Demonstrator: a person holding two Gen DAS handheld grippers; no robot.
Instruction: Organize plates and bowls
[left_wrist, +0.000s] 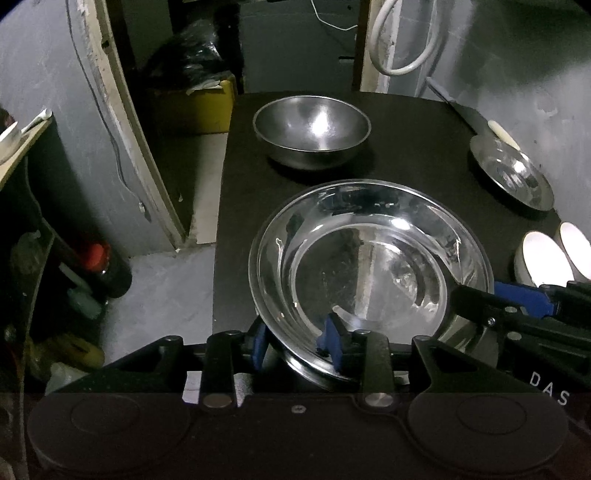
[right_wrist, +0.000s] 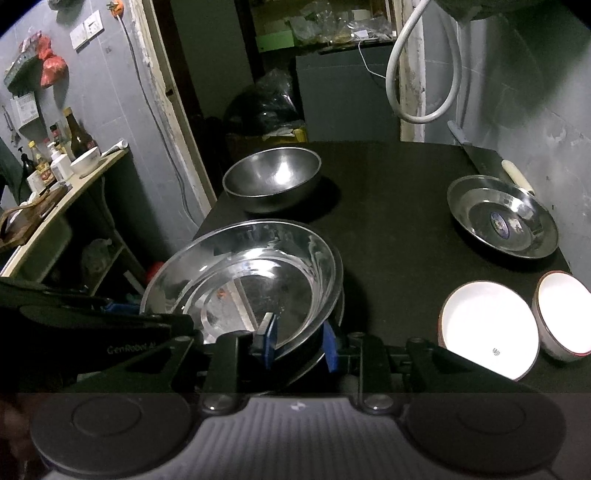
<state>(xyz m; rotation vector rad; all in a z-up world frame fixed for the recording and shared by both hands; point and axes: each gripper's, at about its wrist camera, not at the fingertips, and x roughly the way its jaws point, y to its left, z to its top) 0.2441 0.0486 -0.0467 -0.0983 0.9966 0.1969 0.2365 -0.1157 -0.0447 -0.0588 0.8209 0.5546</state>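
Note:
A large shiny steel plate lies near the front left of the black table; a second rim shows just under its right edge. My left gripper straddles the plate's near rim, one blue pad outside and one inside, with slack on both sides. My right gripper straddles the rim further right, and a dark gap separates its outer pad from the metal. It also shows at the right edge of the left wrist view. Neither pair of pads presses on the plate.
A deep steel bowl stands at the back left. A smaller steel plate sits back right beside a knife. Two white bowls stand front right. A shelf with bottles is off to the left.

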